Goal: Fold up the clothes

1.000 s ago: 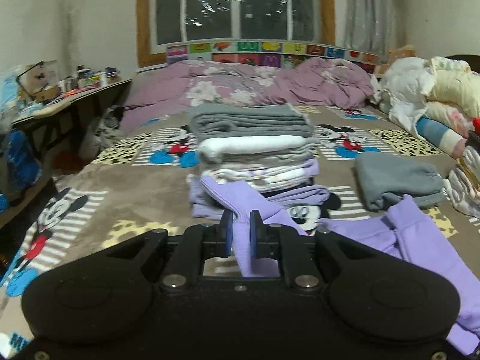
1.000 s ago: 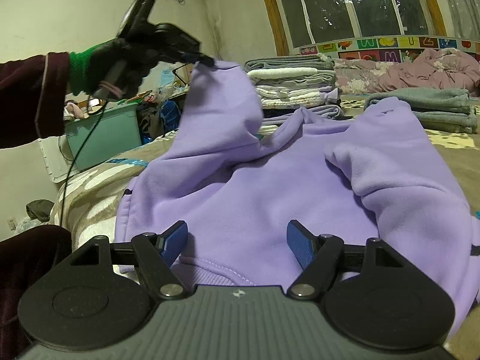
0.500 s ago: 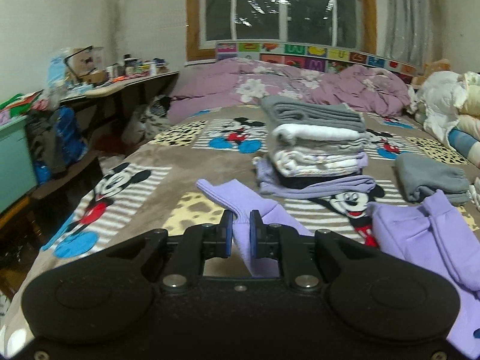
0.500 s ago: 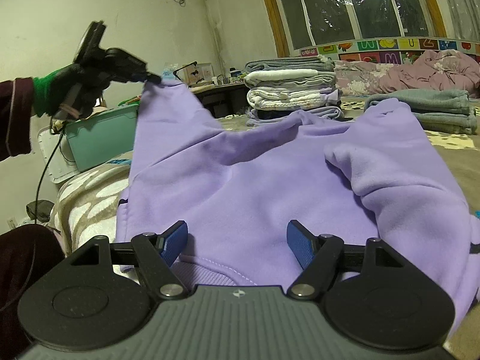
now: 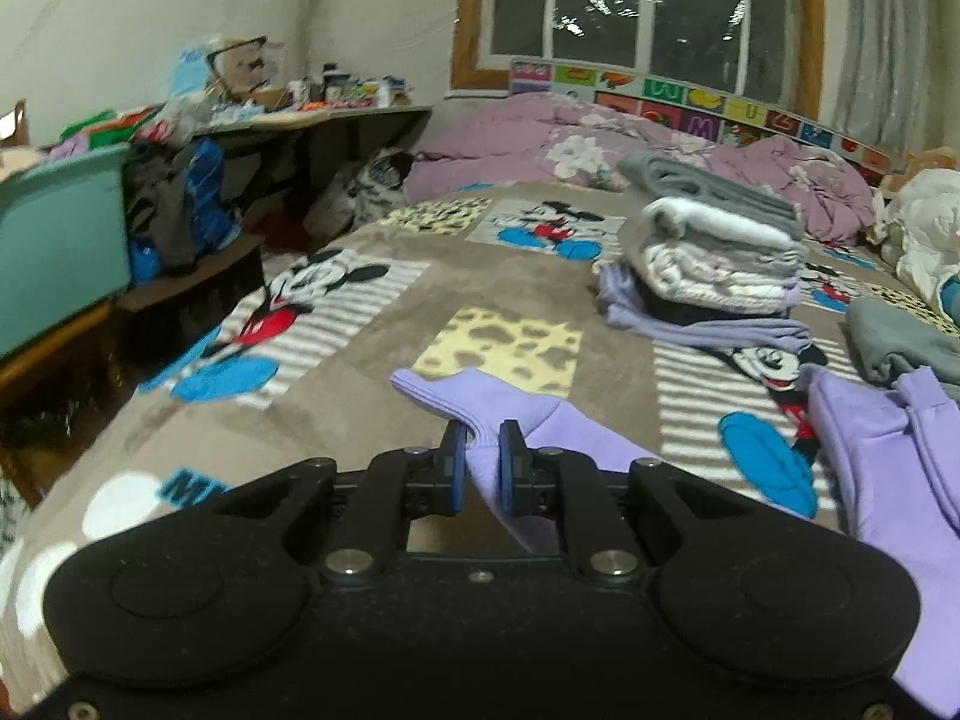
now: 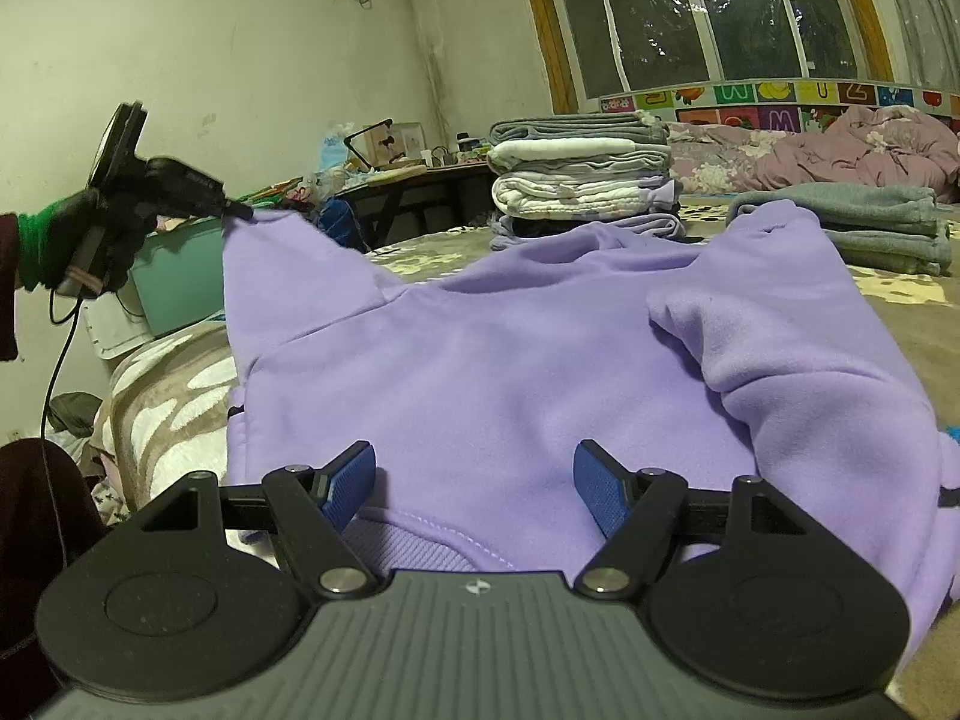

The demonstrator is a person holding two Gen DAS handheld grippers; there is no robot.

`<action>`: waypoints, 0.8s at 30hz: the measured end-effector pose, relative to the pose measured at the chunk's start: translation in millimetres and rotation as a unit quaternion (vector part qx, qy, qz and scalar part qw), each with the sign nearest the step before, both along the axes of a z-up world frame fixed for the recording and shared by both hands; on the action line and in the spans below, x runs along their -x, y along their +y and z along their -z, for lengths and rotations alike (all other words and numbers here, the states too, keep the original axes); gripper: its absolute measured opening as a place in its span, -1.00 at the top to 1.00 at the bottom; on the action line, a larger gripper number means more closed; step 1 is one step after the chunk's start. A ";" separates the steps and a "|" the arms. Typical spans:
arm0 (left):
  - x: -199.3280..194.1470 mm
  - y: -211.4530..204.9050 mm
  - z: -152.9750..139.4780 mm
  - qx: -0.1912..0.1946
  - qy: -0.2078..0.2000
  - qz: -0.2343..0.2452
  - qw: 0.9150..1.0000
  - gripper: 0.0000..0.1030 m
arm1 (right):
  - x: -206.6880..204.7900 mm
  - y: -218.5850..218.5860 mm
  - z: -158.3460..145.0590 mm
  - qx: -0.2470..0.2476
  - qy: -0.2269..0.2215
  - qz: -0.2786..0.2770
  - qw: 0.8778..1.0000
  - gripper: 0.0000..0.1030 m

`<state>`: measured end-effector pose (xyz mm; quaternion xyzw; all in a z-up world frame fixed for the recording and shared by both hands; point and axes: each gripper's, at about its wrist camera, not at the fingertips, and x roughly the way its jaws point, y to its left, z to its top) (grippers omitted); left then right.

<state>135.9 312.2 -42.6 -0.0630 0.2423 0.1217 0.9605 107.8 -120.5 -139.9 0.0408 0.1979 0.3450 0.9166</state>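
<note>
Pinching lilac sleeve (image 5: 480, 402), left jaws; right jaws apart, seemingly over hoodie hem (image 6: 420, 546).

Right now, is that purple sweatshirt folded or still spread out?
Mostly spread: the purple sweatshirt lies open on the bed, one sleeve held out sideways by the left hand-held gripper.

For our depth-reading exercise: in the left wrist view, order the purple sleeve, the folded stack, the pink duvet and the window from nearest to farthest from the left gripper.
1. Purple sleeve, clamped in the left gripper.
2. Folded stack, ahead right.
3. Pink duvet, bed's far end.
4. Window, back wall.
</note>
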 end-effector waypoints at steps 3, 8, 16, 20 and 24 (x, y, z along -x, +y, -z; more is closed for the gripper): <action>-0.3 7.9 13.6 0.007 0.004 -0.006 1.000 0.82 | 0.6 0.2 -0.2 0.003 -0.002 0.000 1.000 -0.42; -3.1 17.7 34.4 0.018 0.005 -0.009 1.000 0.81 | 3.9 3.8 -1.6 0.023 -0.007 0.003 1.000 -0.44; -10.3 37.0 71.6 0.070 0.019 -0.039 0.997 0.80 | 13.3 17.1 -6.1 0.093 -0.020 0.011 0.995 -0.44; -4.0 50.6 84.2 0.137 0.003 -0.060 0.989 0.74 | 18.1 22.7 -13.4 0.135 -0.009 0.017 0.991 -0.44; 5.4 63.0 90.4 0.198 -0.019 -0.073 0.977 0.65 | 26.5 30.7 -22.4 0.192 0.007 0.030 0.981 -0.45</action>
